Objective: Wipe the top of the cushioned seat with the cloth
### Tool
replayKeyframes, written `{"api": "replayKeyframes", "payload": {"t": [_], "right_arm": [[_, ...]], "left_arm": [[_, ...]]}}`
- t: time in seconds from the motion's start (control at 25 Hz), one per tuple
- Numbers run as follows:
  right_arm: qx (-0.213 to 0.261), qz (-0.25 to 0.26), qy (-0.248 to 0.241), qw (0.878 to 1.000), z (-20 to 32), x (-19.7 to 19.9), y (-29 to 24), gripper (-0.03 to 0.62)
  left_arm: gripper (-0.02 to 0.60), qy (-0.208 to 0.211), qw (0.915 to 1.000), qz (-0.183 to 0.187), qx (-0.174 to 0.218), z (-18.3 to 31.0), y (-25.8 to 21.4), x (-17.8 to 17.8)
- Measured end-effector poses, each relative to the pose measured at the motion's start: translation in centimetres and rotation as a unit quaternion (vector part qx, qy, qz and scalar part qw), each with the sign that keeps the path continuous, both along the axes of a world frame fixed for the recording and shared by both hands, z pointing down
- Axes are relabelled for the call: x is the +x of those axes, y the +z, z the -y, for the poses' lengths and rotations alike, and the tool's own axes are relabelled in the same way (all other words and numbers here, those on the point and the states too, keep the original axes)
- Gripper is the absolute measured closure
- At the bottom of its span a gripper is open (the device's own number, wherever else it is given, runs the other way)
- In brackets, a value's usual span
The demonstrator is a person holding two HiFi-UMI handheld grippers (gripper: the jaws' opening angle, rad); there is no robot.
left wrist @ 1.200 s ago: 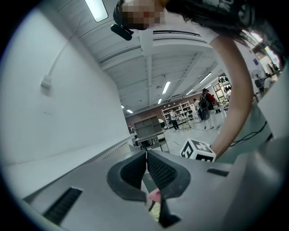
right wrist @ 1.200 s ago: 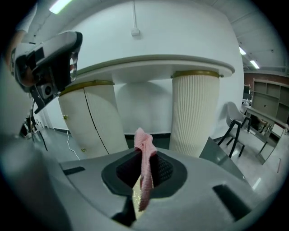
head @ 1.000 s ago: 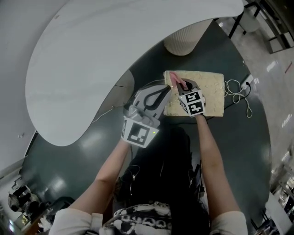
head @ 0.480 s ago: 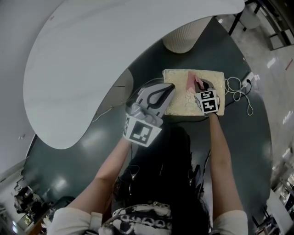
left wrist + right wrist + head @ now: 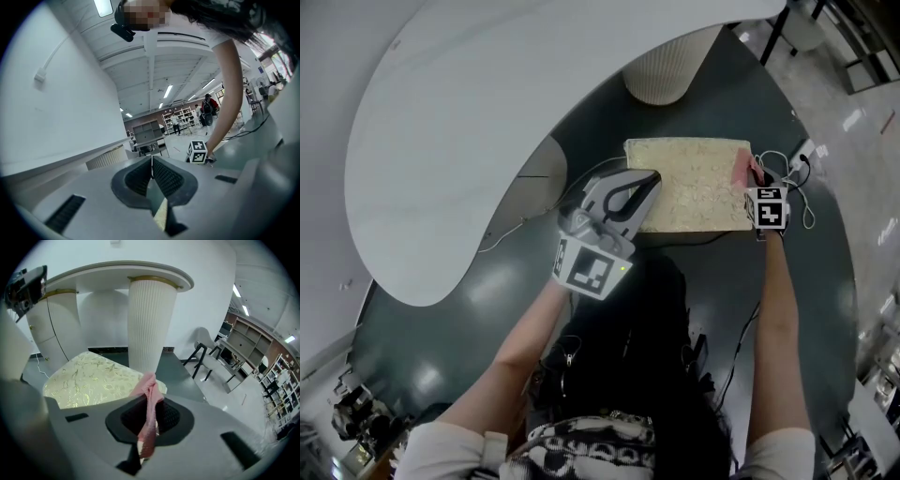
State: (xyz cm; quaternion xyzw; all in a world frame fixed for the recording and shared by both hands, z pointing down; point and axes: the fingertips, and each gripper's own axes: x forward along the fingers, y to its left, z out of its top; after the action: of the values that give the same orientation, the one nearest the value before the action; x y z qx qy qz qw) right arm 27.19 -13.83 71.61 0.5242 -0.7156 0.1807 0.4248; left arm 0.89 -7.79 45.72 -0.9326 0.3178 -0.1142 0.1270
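Note:
The cushioned seat (image 5: 694, 183) is a pale cream square with a gold pattern, below the white table's ribbed pedestal; it also fills the left of the right gripper view (image 5: 93, 378). A pink cloth (image 5: 742, 170) lies at the seat's right edge, and my right gripper (image 5: 754, 176) is shut on it. In the right gripper view the cloth (image 5: 148, 413) runs up between the jaws. My left gripper (image 5: 645, 180) is shut with nothing in it, its tip over the seat's left edge. From the left gripper view (image 5: 151, 169) the right gripper's marker cube (image 5: 198, 153) shows beyond.
A large white curved table (image 5: 506, 103) covers the upper left, with its ribbed pedestal (image 5: 661, 75) just behind the seat. A white cable (image 5: 797, 187) lies on the dark floor right of the seat. Black-legged chairs (image 5: 208, 357) stand further off.
My right gripper has dragged the pink cloth across the seat top from its left part to its right edge. The left gripper has barely moved.

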Motion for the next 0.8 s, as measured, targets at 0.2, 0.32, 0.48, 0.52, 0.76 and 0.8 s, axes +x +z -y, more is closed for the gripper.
{"api": "replayKeyframes", "payload": {"t": [0.2, 0.32, 0.48, 0.52, 0.76, 0.8], "right_arm": [[0.022, 0.007, 0.009, 1.000, -0.4, 0.8, -1.8, 0.583], [0.054, 0.033, -0.012, 0.998, -0.3, -2.2, -3.9, 0.582], [0.075, 0.084, -0.062, 0.992, -0.8, -8.9, -5.9, 0.582], [0.076, 0.098, -0.076, 0.989, -1.1, -10.9, -6.1, 0.582], [0.049, 0.164, -0.164, 0.971, -4.1, -23.2, -5.5, 0.582], [0.042, 0.172, -0.174, 0.969, -4.7, -24.8, -5.2, 0.583]], "left_arm": [[0.575, 0.002, 1.0000, 0.004, 0.002, -0.2, -0.4, 0.2], [0.575, 0.003, 1.0000, 0.002, 0.005, -0.4, -1.1, 0.1], [0.575, 0.001, 0.9999, 0.002, 0.013, -0.6, -2.3, -0.1], [0.575, 0.001, 0.9999, 0.003, 0.015, -0.6, -2.5, -0.2], [0.575, -0.011, 0.9998, 0.008, 0.015, -0.9, -3.2, -1.7], [0.575, -0.013, 0.9998, 0.009, 0.014, -1.0, -3.1, -2.0]]}}
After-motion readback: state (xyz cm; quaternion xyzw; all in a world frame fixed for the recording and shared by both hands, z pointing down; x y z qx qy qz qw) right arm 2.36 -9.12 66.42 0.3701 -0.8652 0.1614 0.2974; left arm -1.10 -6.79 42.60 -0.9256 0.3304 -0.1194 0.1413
